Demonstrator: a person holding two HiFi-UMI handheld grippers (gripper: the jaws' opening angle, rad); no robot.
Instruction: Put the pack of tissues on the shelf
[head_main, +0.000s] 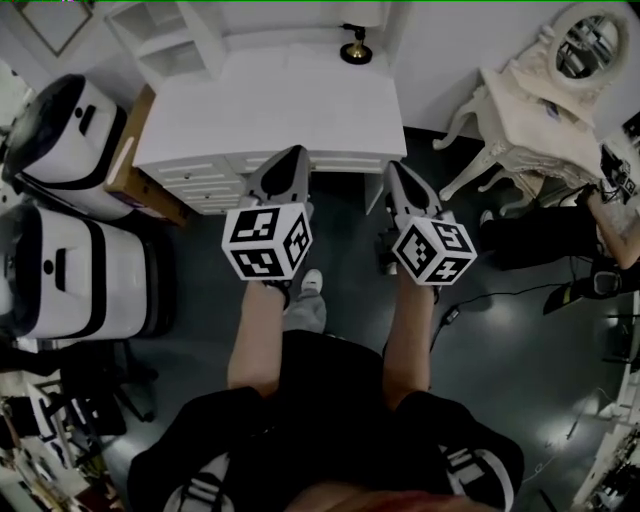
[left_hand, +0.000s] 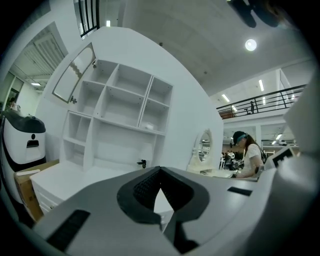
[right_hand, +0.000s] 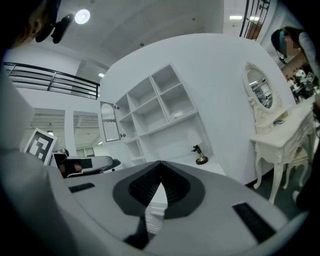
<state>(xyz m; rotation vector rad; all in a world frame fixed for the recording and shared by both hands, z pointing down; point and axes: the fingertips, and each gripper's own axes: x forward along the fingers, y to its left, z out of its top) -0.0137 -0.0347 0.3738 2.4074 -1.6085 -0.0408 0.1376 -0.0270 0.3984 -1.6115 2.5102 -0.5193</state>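
I stand facing a white desk (head_main: 270, 105) with a white shelf unit (left_hand: 120, 110) on its back. No pack of tissues shows clearly. A small white thing (right_hand: 176, 115) lies in one middle shelf compartment, too small to identify. My left gripper (head_main: 296, 152) hovers over the desk's front drawers, jaws shut with nothing between them; in its own view the tips (left_hand: 160, 169) meet. My right gripper (head_main: 392, 166) hangs beside it at the desk's right front corner, also shut and empty, its tips (right_hand: 161, 162) touching.
A small black and gold figurine (head_main: 355, 47) stands at the desk's back right. A cream vanity table with an oval mirror (head_main: 530, 125) is to the right, a person (head_main: 615, 215) beyond it. Two white and black machines (head_main: 70, 200) and a cardboard box (head_main: 130, 170) crowd the left.
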